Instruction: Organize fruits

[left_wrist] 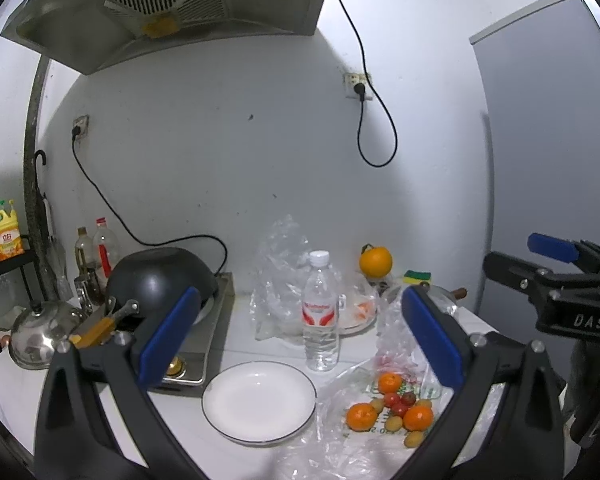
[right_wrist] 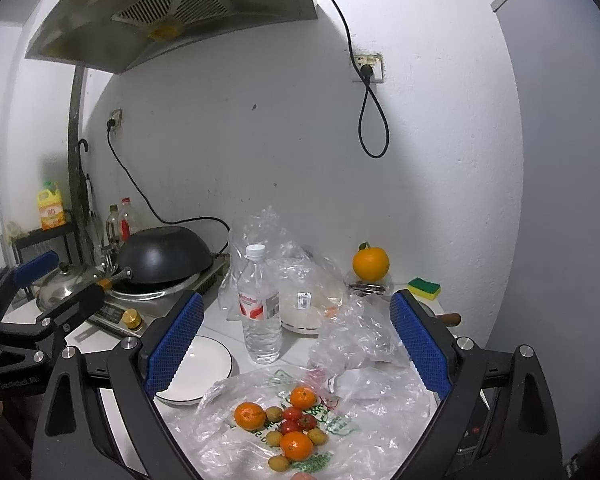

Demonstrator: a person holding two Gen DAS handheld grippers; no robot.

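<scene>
While nothing has yet been lifted, the fruit pile (right_wrist: pixel 286 426) lies on a flattened clear plastic bag (right_wrist: pixel 364 432) at the near edge of the white counter (left_wrist: pixel 260 344): three small oranges, a cluster of cherry tomatoes (right_wrist: pixel 296 420) in the middle, and several tan, longan-like fruits around them, most touching a neighbour. Just to the left of the bag sits an empty white plate (left_wrist: pixel 259 400), the likely place for sorting. Behind the bag stands a water bottle (right_wrist: pixel 260 308), and further back a larger orange (right_wrist: pixel 371 264) perches on something near the wall.

Both tongs are spread wide and carry nothing: the right gripper (right_wrist: pixel 296 344) hangs over the pile, the left gripper (left_wrist: pixel 300 332) over the gap between plate and bag.

Judging from this, the main risk is the packing of the fruit. Closing on one orange could nudge the round pieces beside it, and they may roll off the slick plastic toward the counter's edge. The soft tomatoes could split under a hard squeeze. A pad might also catch the loose film and drag the whole pile, or a wide swing toward the plate could tip the bottle.
</scene>
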